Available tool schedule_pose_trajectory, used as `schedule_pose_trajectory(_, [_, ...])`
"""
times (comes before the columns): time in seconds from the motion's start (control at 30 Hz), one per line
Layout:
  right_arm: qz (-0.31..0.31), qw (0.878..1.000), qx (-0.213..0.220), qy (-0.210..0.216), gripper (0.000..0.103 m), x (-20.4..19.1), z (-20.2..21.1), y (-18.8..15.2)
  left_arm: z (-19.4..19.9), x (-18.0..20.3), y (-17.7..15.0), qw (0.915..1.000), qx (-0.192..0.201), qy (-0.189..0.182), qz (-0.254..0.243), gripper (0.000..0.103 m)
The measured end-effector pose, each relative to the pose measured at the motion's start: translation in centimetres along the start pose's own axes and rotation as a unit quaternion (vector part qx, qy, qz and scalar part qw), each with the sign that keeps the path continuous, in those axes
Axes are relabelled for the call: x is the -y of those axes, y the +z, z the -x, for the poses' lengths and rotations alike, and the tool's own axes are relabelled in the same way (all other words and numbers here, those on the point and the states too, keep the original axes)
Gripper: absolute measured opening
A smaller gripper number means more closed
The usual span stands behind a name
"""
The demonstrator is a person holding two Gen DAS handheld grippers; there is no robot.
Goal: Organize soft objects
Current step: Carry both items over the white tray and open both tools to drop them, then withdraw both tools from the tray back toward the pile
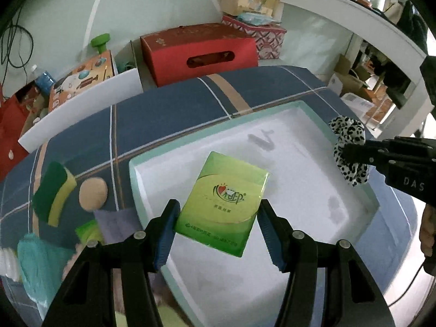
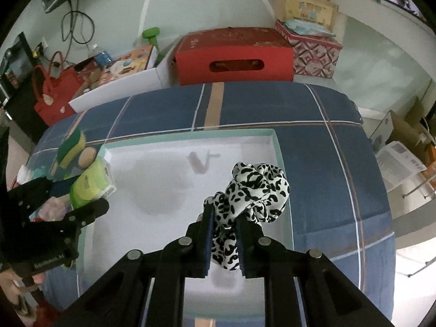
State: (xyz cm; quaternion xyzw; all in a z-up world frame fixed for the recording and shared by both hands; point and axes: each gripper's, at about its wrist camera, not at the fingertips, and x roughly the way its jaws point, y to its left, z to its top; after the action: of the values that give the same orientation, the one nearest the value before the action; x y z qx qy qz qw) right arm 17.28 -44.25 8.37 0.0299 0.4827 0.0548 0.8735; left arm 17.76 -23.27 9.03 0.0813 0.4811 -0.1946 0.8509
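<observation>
You are carrying a light, squashy green tissue pack (image 1: pixel 223 201) over the white tray (image 1: pixel 299 125), the left gripper (image 1: pixel 218 229) pinching its side edges, while the right gripper (image 2: pixel 224 241) is squeezing the limp, slippery spotted scrunchie (image 2: pixel 253 188) by its bunched folds.
</observation>
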Motion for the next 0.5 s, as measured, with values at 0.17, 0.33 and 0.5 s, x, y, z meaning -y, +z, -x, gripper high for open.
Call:
schedule_pose_trajectory(0.17, [0.000, 1.000, -0.009, -0.019, 0.066, 0.0, -1.6, 1.1, -1.0, -0.1, 1.2, 0.9998, 0.005, -0.011, 0.016, 0.061])
schedule_pose_trajectory(0.33, [0.012, 0.999, -0.004, -0.038, 0.068, -0.2, -1.6, 1.1, -1.6, -0.3, 1.1, 0.9993, -0.002, -0.017, 0.032, 0.062])
schedule_pose_trajectory(0.5, [0.005, 0.999, -0.003, -0.036, 0.068, -0.1, -0.9, 0.7, -1.1, -0.4, 0.8, 0.9990, -0.007, 0.021, 0.039, 0.062])
